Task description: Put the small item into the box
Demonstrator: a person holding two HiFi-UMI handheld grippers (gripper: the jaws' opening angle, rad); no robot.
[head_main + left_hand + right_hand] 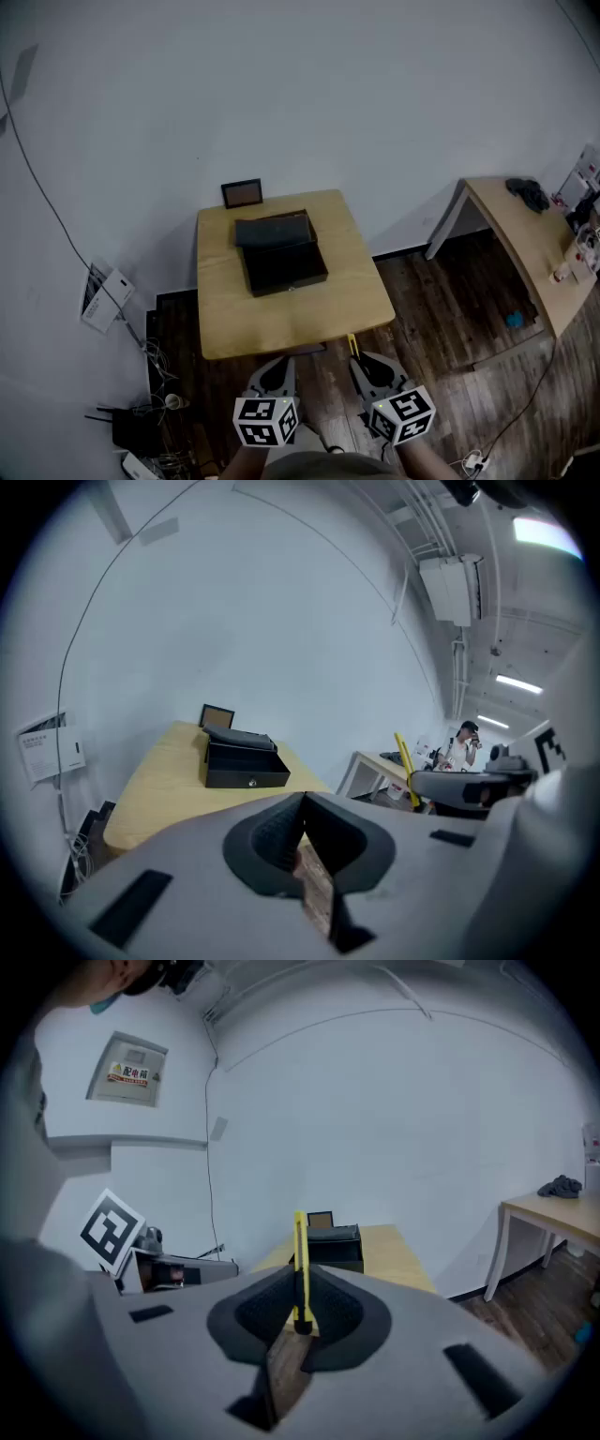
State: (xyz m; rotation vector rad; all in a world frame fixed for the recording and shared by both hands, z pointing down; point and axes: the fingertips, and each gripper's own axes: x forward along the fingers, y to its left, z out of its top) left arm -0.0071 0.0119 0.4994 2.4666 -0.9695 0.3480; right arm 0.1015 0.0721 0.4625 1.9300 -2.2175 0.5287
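A black box (281, 258) stands with its lid up on a small wooden table (281, 319); it also shows in the left gripper view (239, 761) and the right gripper view (335, 1244). Both grippers hang in front of the table's near edge, apart from the box. My right gripper (361, 361) is shut on a thin yellow stick-like item (299, 1260) that points up and forward out of the jaws (352, 345). The left gripper (278, 367) is shut with nothing in it, its pads (281, 832) touching.
A small dark picture frame (242, 193) leans on the wall behind the box. A second table (525, 244) with loose things stands at the right. Cables and a router (136, 427) lie on the dark wood floor at the left. A person (462, 747) stands far off.
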